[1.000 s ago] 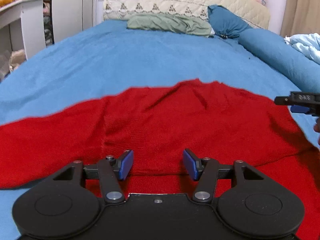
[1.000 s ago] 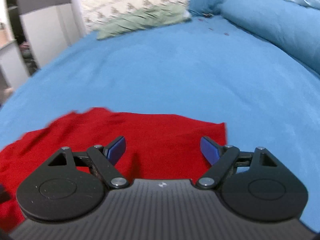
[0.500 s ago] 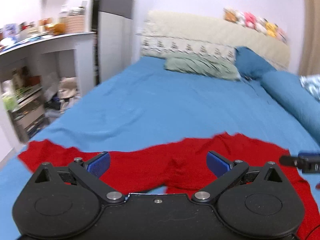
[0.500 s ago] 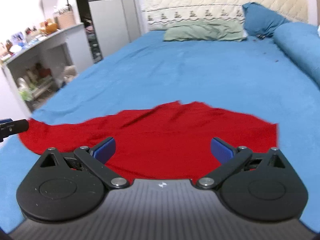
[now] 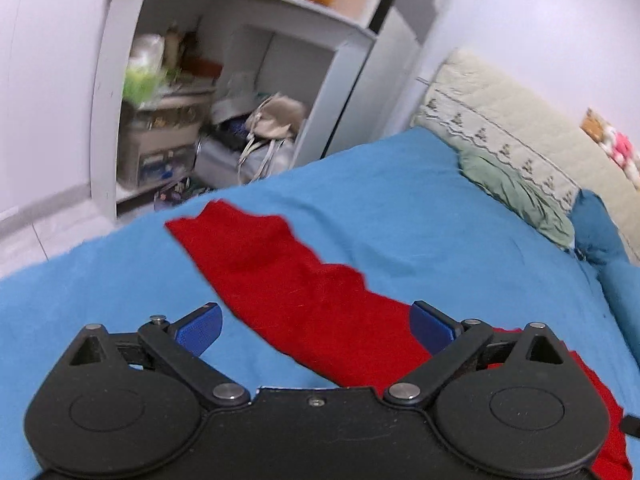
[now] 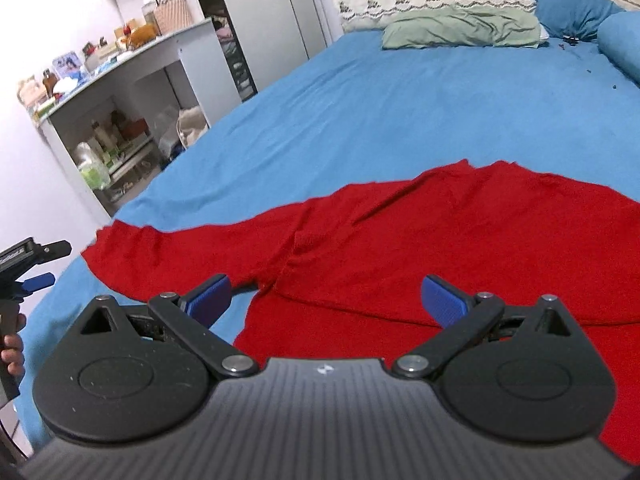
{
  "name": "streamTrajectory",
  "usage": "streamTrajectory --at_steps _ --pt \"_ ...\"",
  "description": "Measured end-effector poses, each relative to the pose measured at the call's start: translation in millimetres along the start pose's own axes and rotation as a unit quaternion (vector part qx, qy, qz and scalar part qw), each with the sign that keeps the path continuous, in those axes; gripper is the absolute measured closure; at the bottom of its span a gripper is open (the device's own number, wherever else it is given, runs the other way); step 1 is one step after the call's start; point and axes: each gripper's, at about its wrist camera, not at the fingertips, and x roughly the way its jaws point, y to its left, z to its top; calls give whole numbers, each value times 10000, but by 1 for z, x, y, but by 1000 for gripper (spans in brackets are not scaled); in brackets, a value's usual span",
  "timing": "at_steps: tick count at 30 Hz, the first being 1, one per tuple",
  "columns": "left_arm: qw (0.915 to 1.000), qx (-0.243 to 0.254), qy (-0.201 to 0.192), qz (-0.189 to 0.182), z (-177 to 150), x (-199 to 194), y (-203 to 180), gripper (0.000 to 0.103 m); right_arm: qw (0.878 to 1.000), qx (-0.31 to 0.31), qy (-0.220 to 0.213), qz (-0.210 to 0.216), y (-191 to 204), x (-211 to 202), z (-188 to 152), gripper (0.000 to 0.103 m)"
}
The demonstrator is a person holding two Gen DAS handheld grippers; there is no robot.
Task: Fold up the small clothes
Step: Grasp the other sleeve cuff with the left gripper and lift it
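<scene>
A red long-sleeved knit top (image 6: 460,240) lies spread flat on the blue bed. Its left sleeve (image 5: 280,276) stretches out toward the bed's left edge. My left gripper (image 5: 316,324) is open and empty, held above that sleeve and pointing along it toward the cuff. My right gripper (image 6: 326,300) is open and empty, held above the top's body near the left armpit seam. The left gripper also shows at the far left of the right wrist view (image 6: 28,268), held in a hand beside the cuff.
The blue bedsheet (image 6: 400,100) extends to a green pillow (image 6: 460,30) and blue pillows (image 6: 568,0) at the quilted headboard. A white shelf unit (image 5: 224,92) full of clutter stands left of the bed, with a desk (image 6: 120,64) beside it.
Both grippers have opened wider and pulled back from the cloth. The left one has swung left toward the sleeve and shelf; the right one has turned left over the top's body.
</scene>
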Motion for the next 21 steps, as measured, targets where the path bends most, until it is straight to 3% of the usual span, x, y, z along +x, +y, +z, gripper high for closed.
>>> streamTrajectory --at_steps 4,6,10,14,16,18,21 --pt "9996 -220 183 3 0 35 19 22 9999 -72 87 -43 0 18 -4 0" --pt "9990 -364 253 42 -2 51 25 37 9999 -117 110 -58 -1 25 -7 0" --pt "9971 -736 164 109 -2 70 40 44 9996 -236 123 -71 -3 35 -13 0" --pt "9977 -615 69 263 6 79 36 50 9996 -225 171 -76 -10 45 -18 0" --pt "9978 -508 45 418 9 85 33 64 9997 -161 197 -66 -15 50 -20 0" --pt "9969 -535 78 580 12 91 35 97 9997 -94 201 -74 -18 53 -22 0" --pt "9963 -678 87 526 13 92 38 97 9998 -18 147 -94 -23 55 -24 0"
